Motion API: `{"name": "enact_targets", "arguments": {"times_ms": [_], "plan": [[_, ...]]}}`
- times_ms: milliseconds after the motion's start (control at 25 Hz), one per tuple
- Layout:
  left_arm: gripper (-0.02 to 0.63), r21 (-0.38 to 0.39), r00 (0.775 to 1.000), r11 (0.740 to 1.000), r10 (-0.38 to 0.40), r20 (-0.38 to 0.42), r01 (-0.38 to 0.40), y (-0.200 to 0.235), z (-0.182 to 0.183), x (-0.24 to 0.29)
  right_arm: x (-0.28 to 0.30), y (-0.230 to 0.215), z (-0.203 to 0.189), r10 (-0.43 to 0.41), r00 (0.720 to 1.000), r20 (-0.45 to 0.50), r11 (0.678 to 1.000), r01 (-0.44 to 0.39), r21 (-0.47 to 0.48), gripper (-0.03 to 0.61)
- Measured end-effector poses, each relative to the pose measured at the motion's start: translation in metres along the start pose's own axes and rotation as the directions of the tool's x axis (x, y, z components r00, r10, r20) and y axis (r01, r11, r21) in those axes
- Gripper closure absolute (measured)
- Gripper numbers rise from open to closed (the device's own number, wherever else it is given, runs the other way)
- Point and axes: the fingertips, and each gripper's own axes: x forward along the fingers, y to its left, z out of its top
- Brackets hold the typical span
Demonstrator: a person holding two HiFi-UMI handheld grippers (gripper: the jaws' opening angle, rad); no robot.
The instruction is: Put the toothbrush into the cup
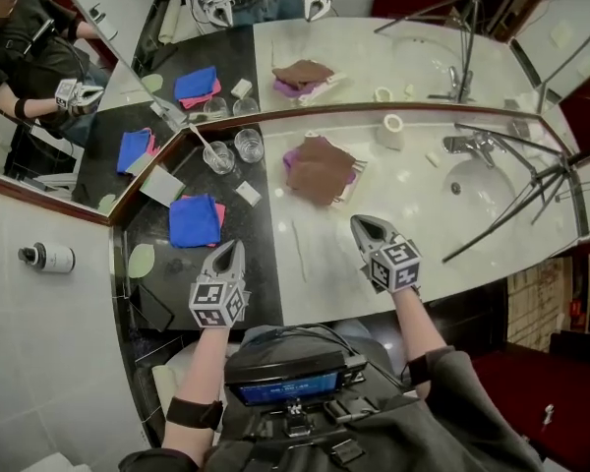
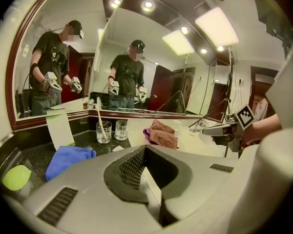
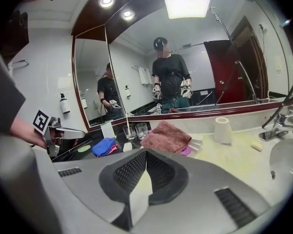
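Toothbrush (image 1: 208,143): standing in cup (image 1: 219,157), just left of brown towel (image 1: 320,168) | left gripper (image 1: 232,246), right gripper (image 1: 360,224): both hovering person-side of towel, jaws closed, carrying nothing | task: apparently finishing, nothing remaining

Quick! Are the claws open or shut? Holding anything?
Left claw: shut, holding nothing.
Right claw: shut, holding nothing.
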Motion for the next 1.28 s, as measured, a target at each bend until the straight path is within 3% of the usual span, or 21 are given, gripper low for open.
{"name": "enact_targets", "arguments": {"times_ms": [200,280,640,1000,1280], "plan": [[0.614,-0.018,0.999,0.999,0.033,0.007,-0.033,0.019,0.002,-0.004,0.048,0.036,0.023,0.069,0.997,-0.036,0.994,-0.072,-0.078,0.553],[0.614,-0.023,0.999,0.999,0.043,0.011,-0.043,0.030,0.004,-0.003,0.075,0.054,0.033,0.101,0.993,-0.054,0.988,-0.106,-0.114,0.489],[0.614,-0.063,0.997,0.995,0.073,0.029,-0.071,0.075,0.015,0.010,0.202,0.141,0.076,0.239,0.955,-0.173,0.919,-0.280,-0.278,0.390],[0.614,-0.098,0.997,0.993,0.066,0.035,-0.062,0.120,0.019,0.035,0.329,0.167,0.101,0.234,0.950,-0.208,0.911,-0.289,-0.293,0.360],[0.614,-0.115,0.997,0.992,0.062,0.043,-0.057,0.144,0.017,0.055,0.390,0.168,0.100,0.206,0.949,-0.241,0.917,-0.273,-0.290,0.360]]}}
